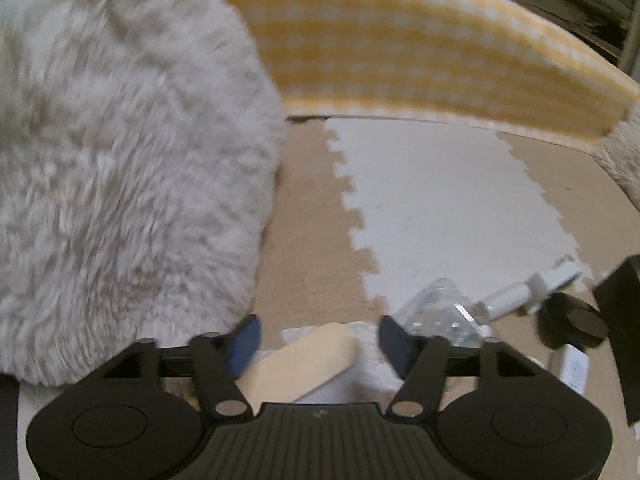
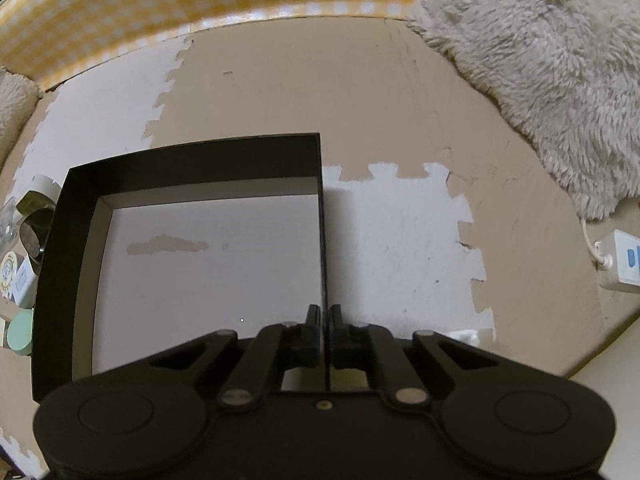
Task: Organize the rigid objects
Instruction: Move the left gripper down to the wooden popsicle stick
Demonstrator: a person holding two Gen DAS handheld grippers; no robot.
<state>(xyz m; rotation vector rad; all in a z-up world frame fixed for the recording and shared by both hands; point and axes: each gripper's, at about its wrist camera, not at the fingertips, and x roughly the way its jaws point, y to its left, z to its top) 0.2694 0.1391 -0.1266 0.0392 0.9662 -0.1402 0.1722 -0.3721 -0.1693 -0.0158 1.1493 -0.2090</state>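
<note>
1. The left tool [image 1: 320, 338] was spread partway, its two blue pads [image 1: 246, 344] standing apart with free space on either side of what lay between them.
2. Between those pads lay a flat beige stick-shaped object [image 1: 304, 362], slanted, resting on a bit of white fabric [image 1: 360, 360]; the pads did not press on it, so nothing was pinched.
3. Just beyond the left tool's right pad sat a crinkled clear wrapper [image 1: 436, 316], and further right a white cylindrical tube [image 1: 504, 298] and a black round object [image 1: 572, 322].
4. To the left of the left tool a shaggy cream rug [image 1: 120, 160] filled the view, blurred; ahead lay the floor of beige and white foam puzzle mats [image 1: 440, 208], bordered by a yellow gingham fabric edge [image 1: 400, 48].
5. The right tool [image 2: 324, 318] was pressed together on the right-hand wall of an open black box [image 2: 192, 156], that thin wall running straight between its fingers.
6. The box, white inside, extended ahead and to the left of the right tool; its floor showed a small brown scuff and held no objects that could be seen.
7. Beyond the box's left wall, well left of the right tool, lay a cluster of small items: a dark round container [image 2: 34, 232], a round mint-green lid [image 2: 22, 332] and a small white labelled package [image 2: 24, 280].
8. Far to the right of the right tool a white power strip [image 2: 624, 264] lay on the mats beside another fluffy rug [image 2: 540, 72].
</note>
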